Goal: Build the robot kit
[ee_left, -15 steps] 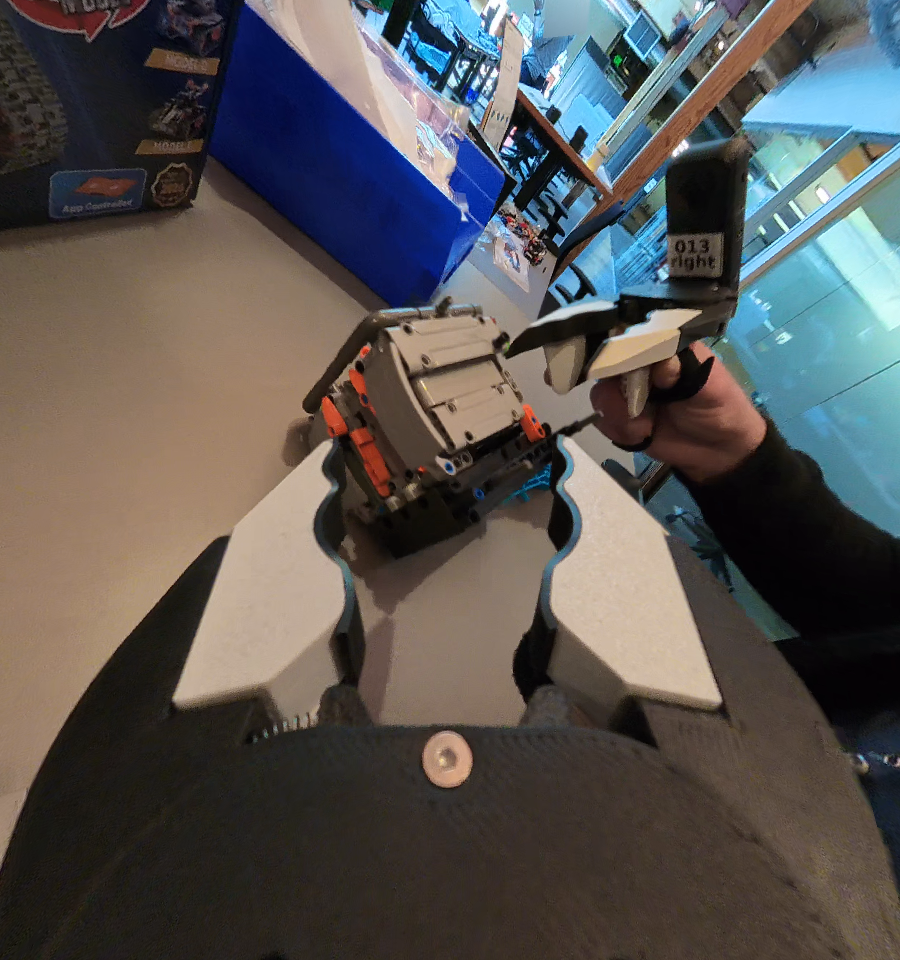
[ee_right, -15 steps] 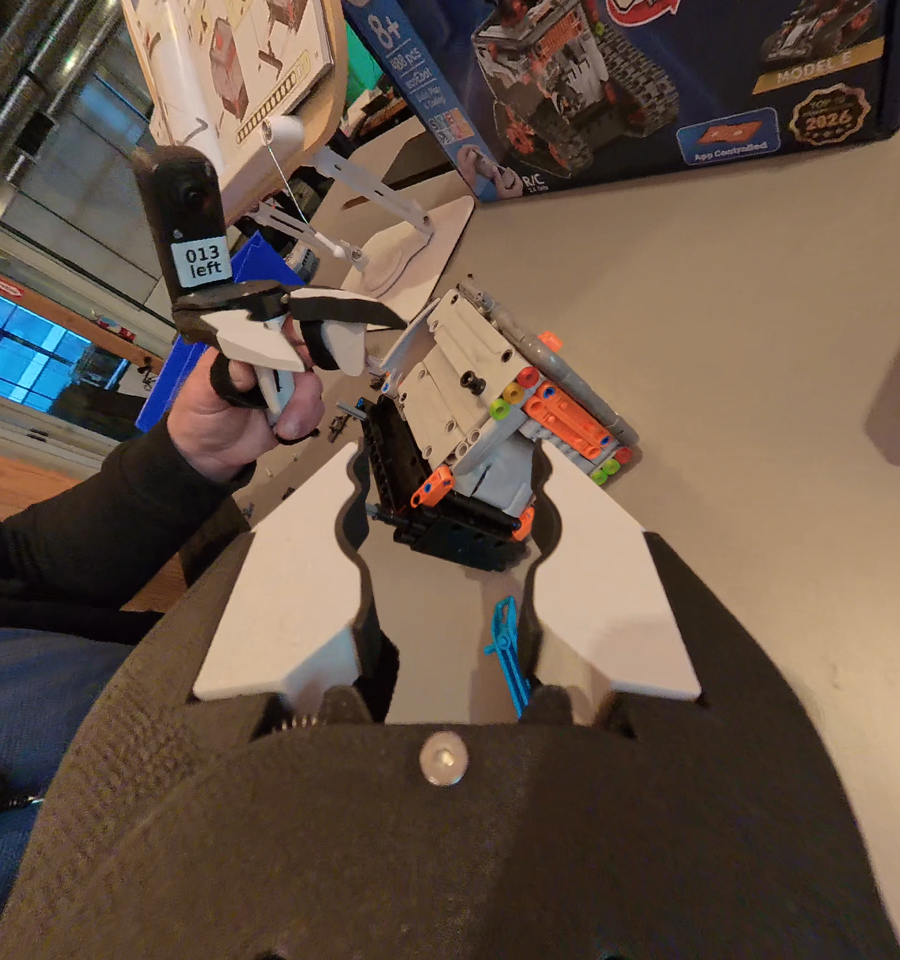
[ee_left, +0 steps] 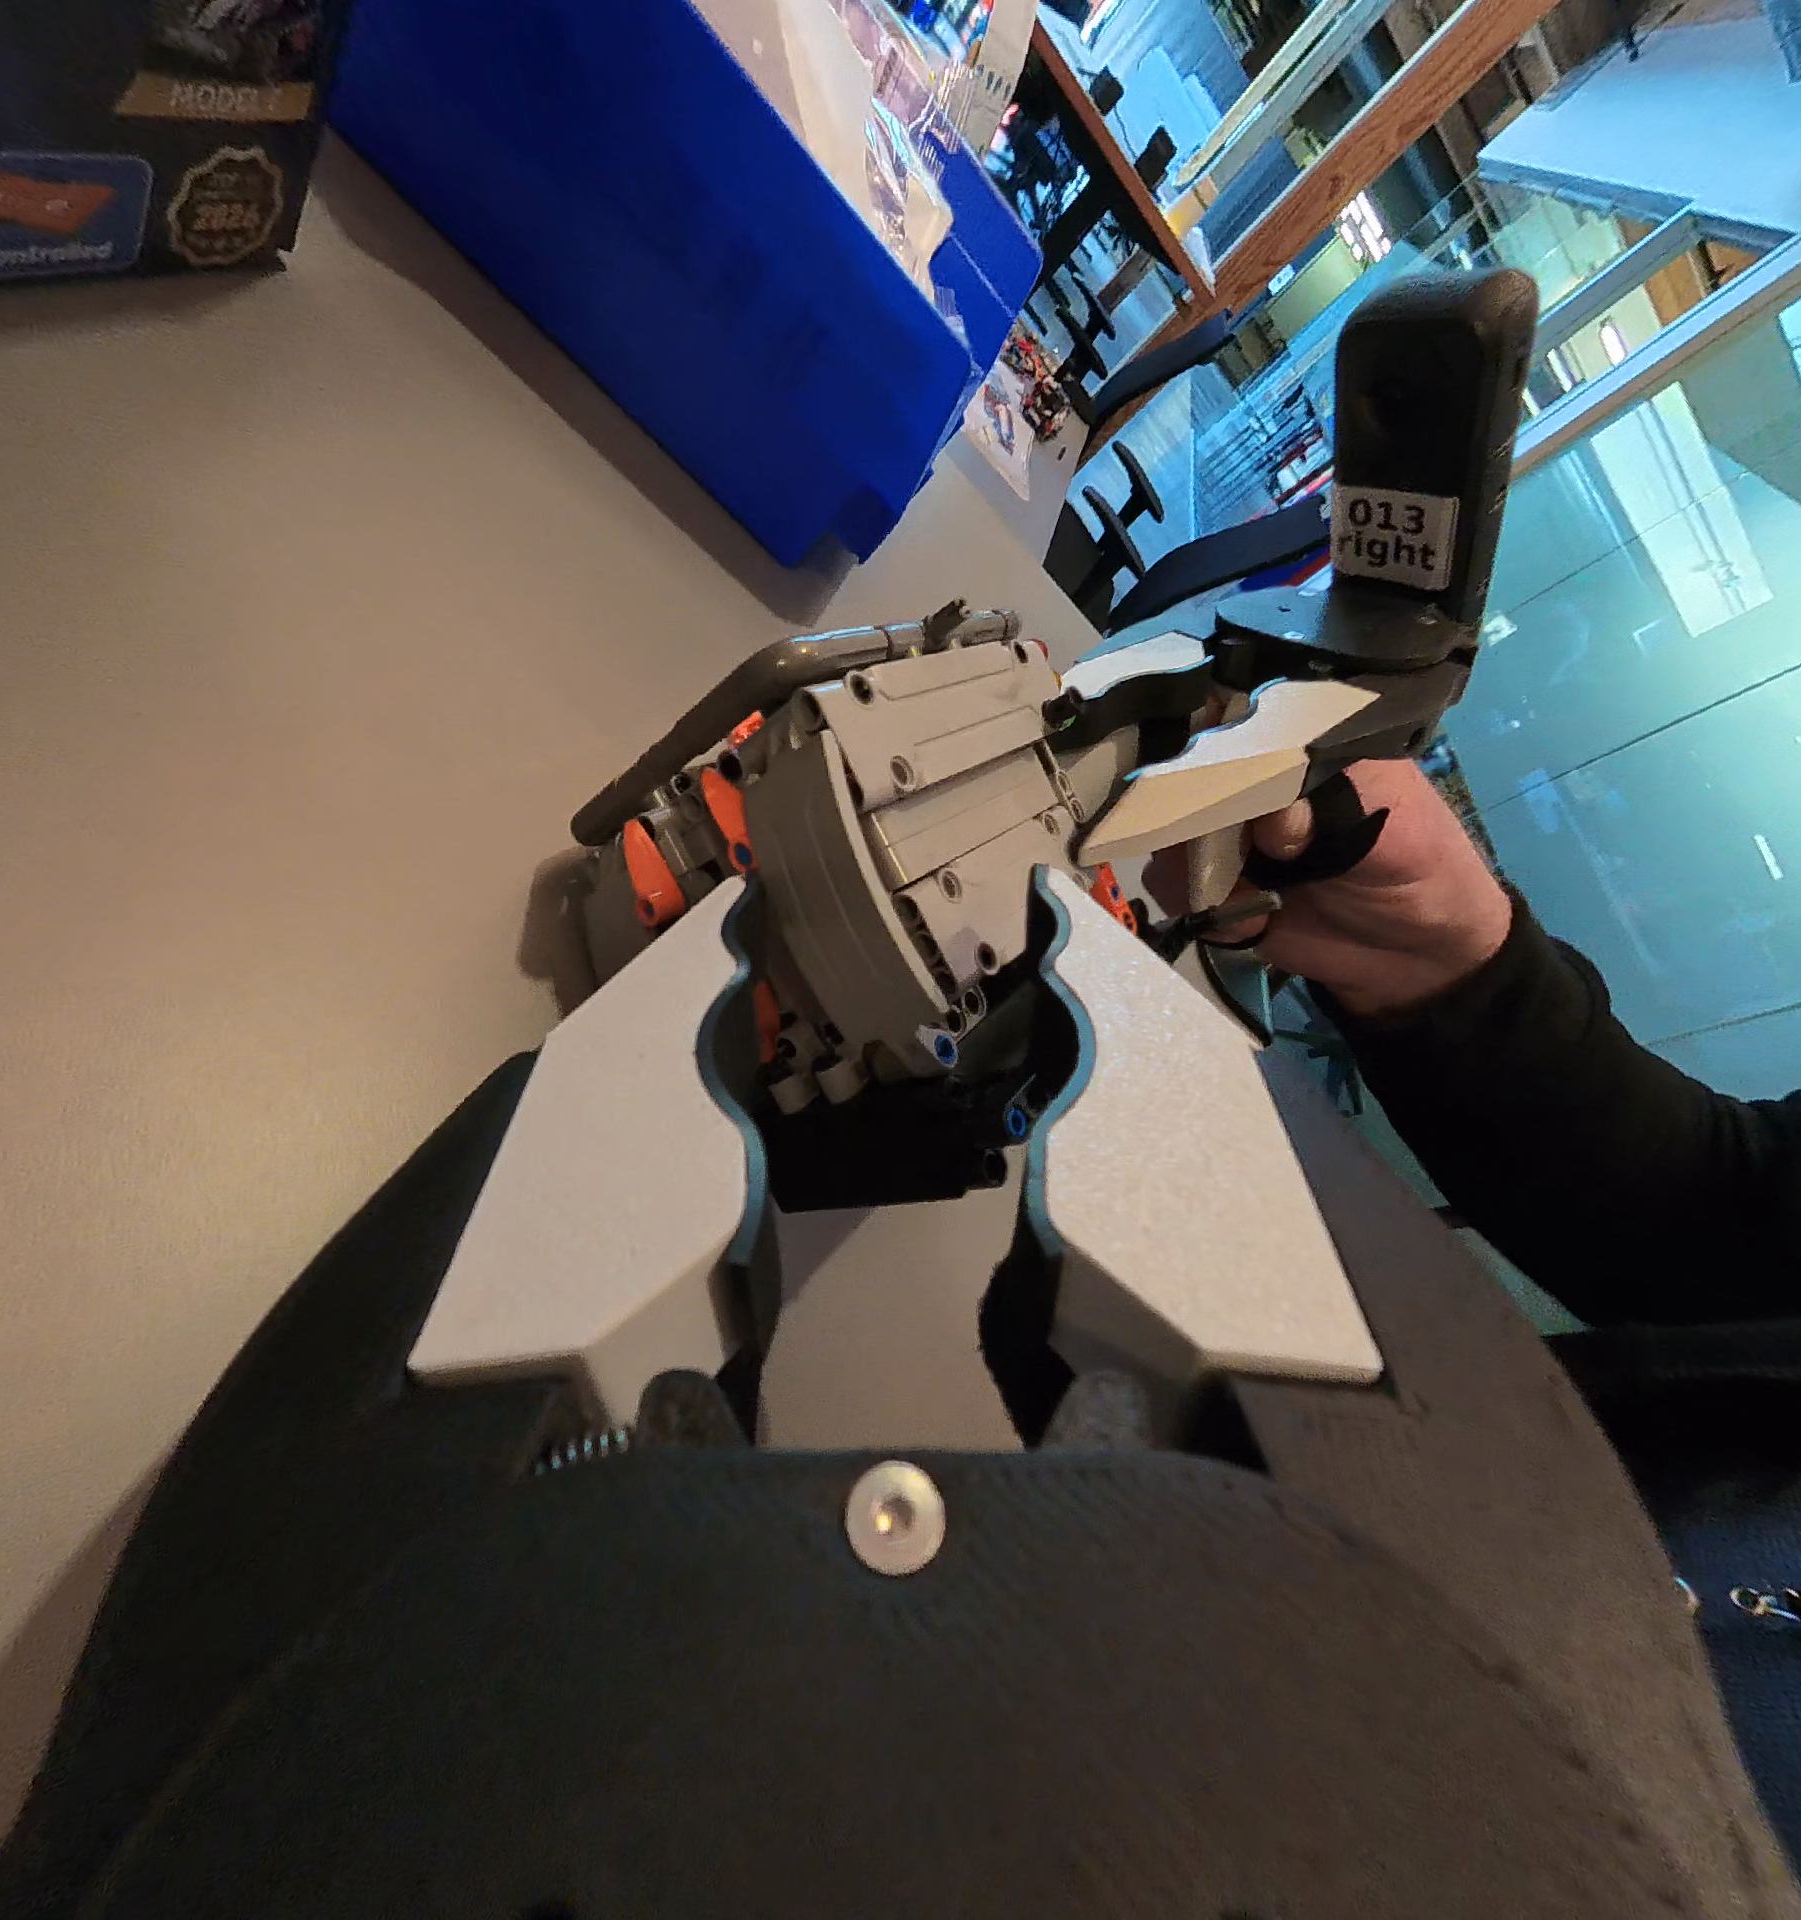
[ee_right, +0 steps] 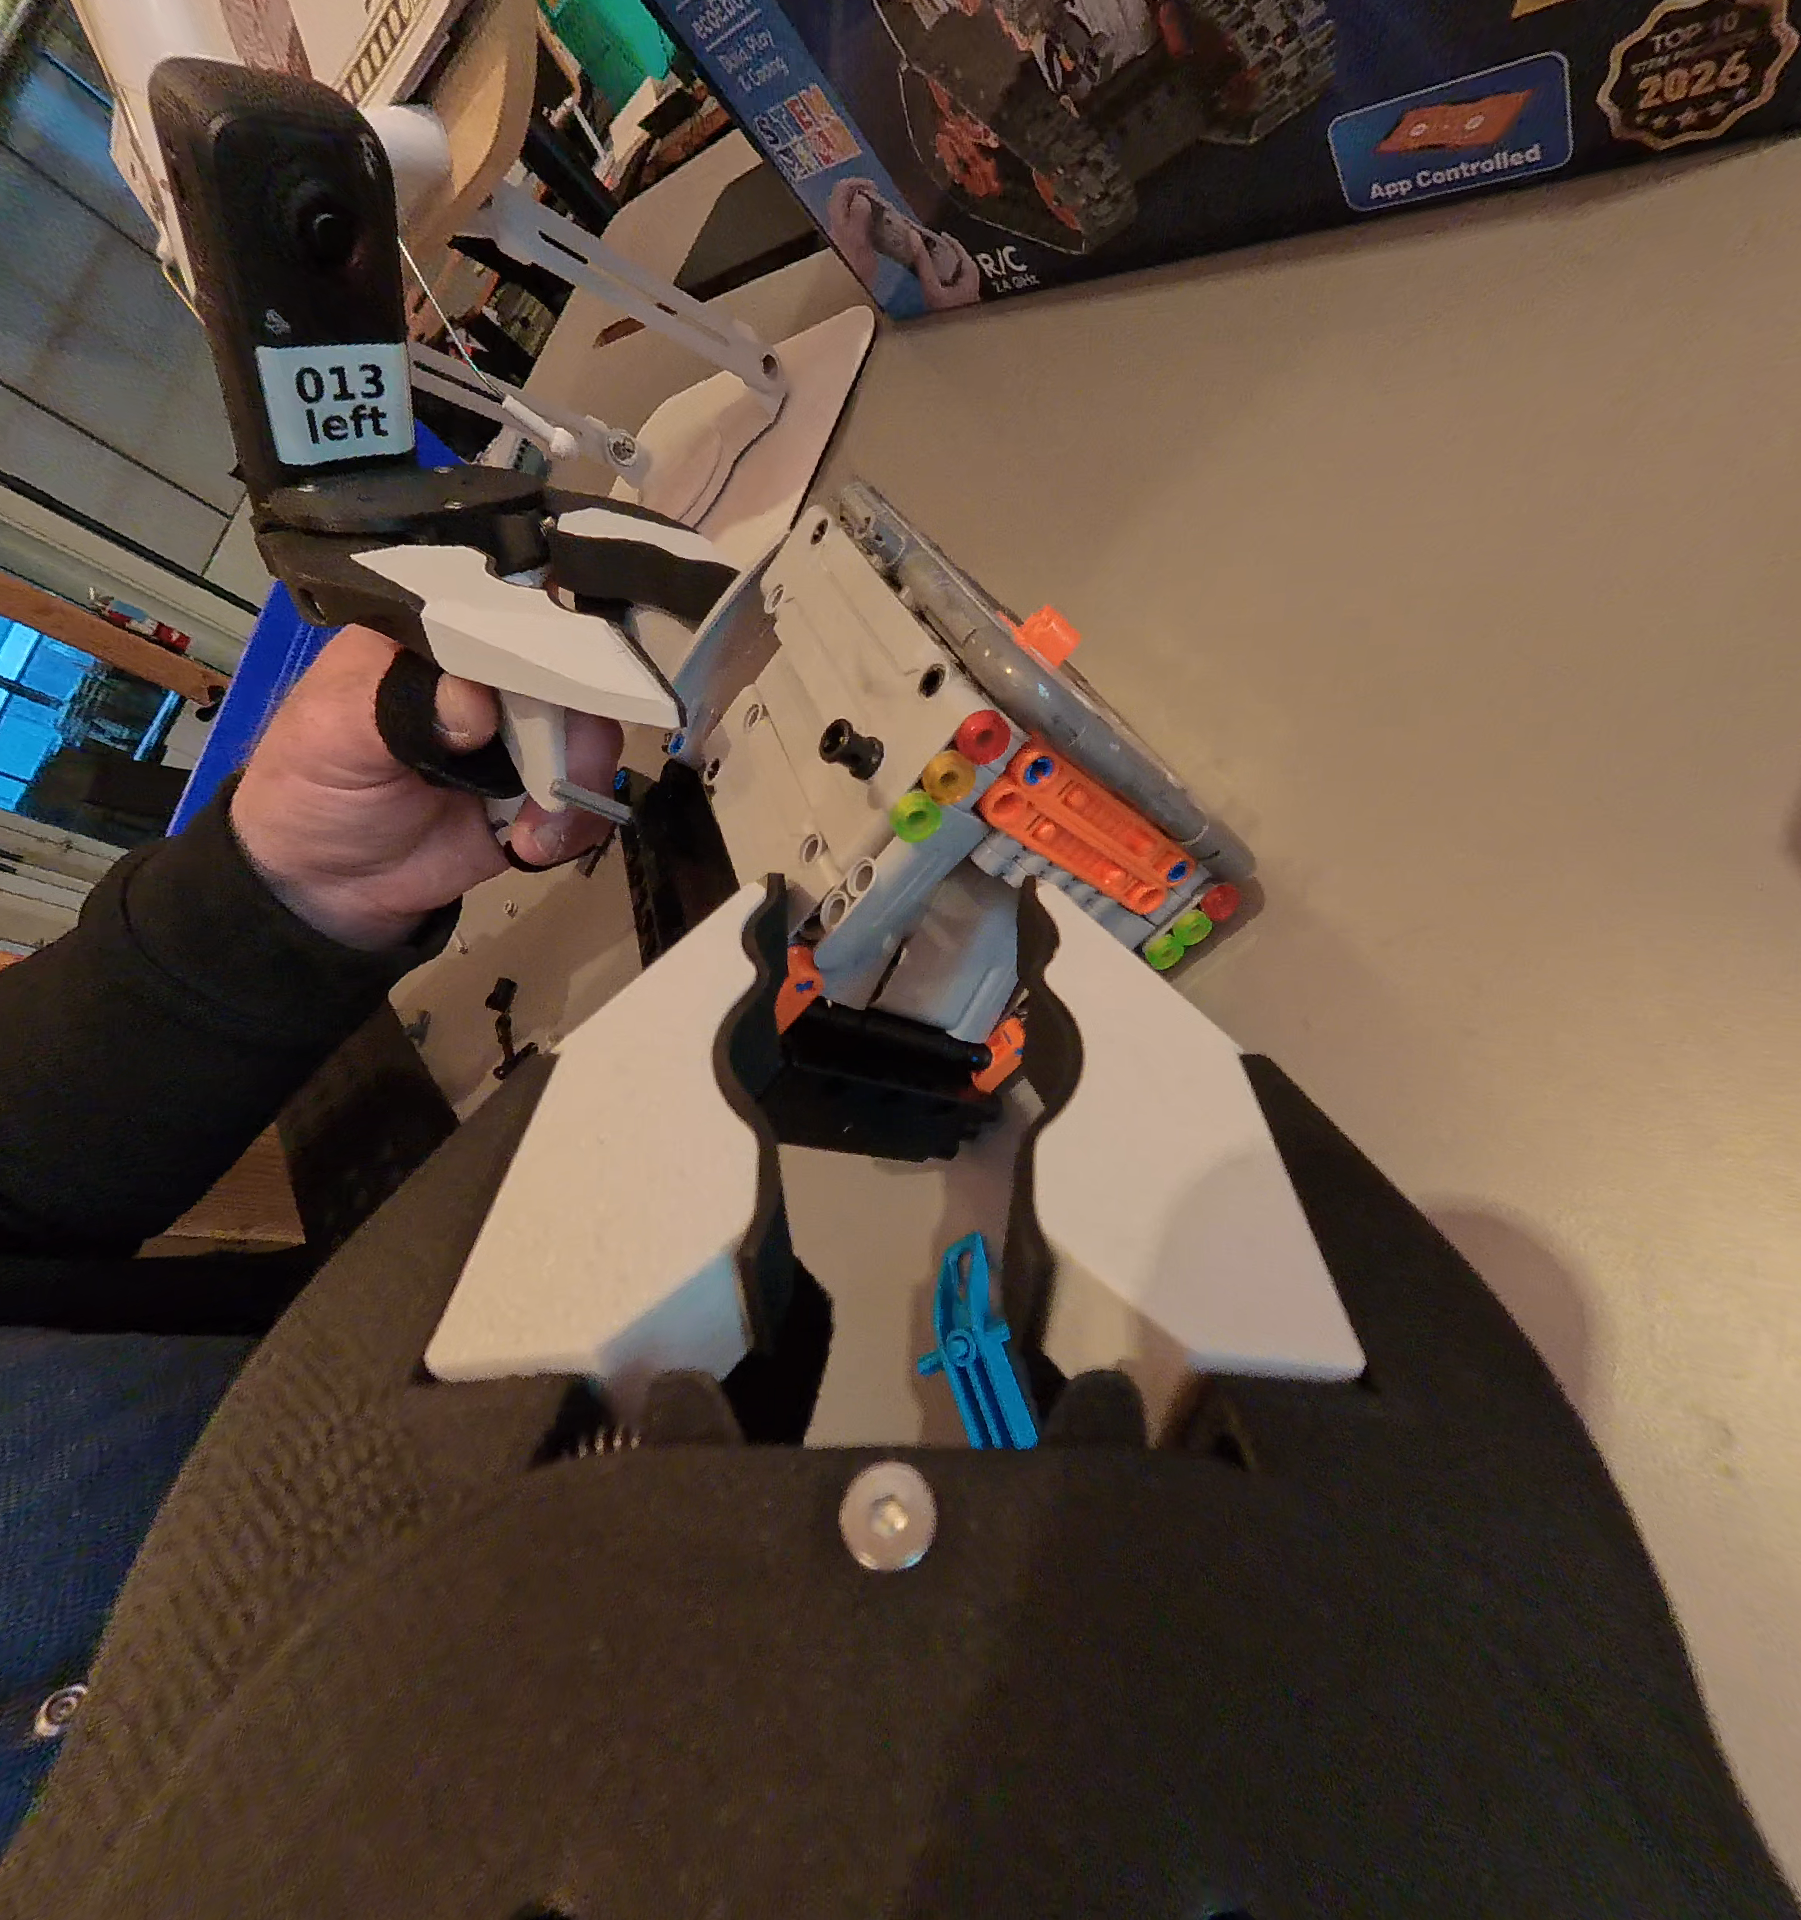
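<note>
1. While both of my grippers close in on it, the brick-built model [ee_left: 906, 862] sits on the beige table [ee_left: 252, 727], near its right edge, tilted rather than flat on its base.
2. My left gripper [ee_left: 891, 1023] has its jaws partly apart around the model's black base block [ee_left: 875, 1153]; both fingers look to be touching it, so I judge it gripped, though not squeezed hard.
3. My right gripper [ee_right: 901, 1013] likewise straddles the opposite end, at the black bar and orange connectors [ee_right: 1000, 1049], and appears to pinch it there.
4. A loose blue plastic piece [ee_right: 974, 1351] lies on the table between the right gripper's fingers, near their roots, not held.
5. I judge the model light and rigid, but fragile at the joints: pinned panels and the orange beams [ee_right: 1078, 821] could pop off under side load.
6. The grey panels [ee_left: 937, 790] look smooth and slippery, so the studded black base seems the safer hold.
7. Far left stands a printed box [ee_left: 96, 208]; a blue bin [ee_left: 667, 260] sits beyond.
</note>
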Demonstrator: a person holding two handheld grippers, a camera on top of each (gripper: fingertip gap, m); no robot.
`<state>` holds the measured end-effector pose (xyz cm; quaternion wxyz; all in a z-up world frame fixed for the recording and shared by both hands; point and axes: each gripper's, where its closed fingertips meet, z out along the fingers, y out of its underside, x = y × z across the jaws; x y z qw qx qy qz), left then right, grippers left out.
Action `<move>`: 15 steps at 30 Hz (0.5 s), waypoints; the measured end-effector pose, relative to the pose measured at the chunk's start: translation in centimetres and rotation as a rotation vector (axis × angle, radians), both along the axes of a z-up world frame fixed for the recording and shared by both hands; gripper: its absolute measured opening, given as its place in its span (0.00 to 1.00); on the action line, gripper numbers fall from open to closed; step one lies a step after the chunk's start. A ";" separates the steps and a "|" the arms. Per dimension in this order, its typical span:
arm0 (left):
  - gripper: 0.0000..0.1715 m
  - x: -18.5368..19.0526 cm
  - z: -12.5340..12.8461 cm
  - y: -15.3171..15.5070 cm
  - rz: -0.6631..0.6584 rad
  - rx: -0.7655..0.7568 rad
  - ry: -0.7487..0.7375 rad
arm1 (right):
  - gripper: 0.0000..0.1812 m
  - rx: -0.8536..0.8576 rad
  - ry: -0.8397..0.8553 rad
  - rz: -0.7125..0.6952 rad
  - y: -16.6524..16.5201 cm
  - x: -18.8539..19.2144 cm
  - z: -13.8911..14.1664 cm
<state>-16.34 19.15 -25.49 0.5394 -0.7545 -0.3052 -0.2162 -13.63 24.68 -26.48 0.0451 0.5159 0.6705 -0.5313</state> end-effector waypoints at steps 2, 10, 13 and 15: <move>0.29 -0.1 0.1 0.2 0.005 -0.017 0.028 | 0.22 0.002 0.018 -0.003 0.1 -0.1 0.1; 0.22 -0.8 4.3 0.7 0.060 0.098 0.321 | 0.15 0.255 0.289 0.034 -0.1 0.0 1.1; 0.21 -0.1 3.1 0.1 0.043 0.067 0.345 | 0.15 0.251 0.318 0.027 -0.2 0.4 1.2; 0.21 0.5 1.8 -0.3 0.032 0.039 0.322 | 0.15 0.277 0.335 0.035 -0.4 0.6 1.2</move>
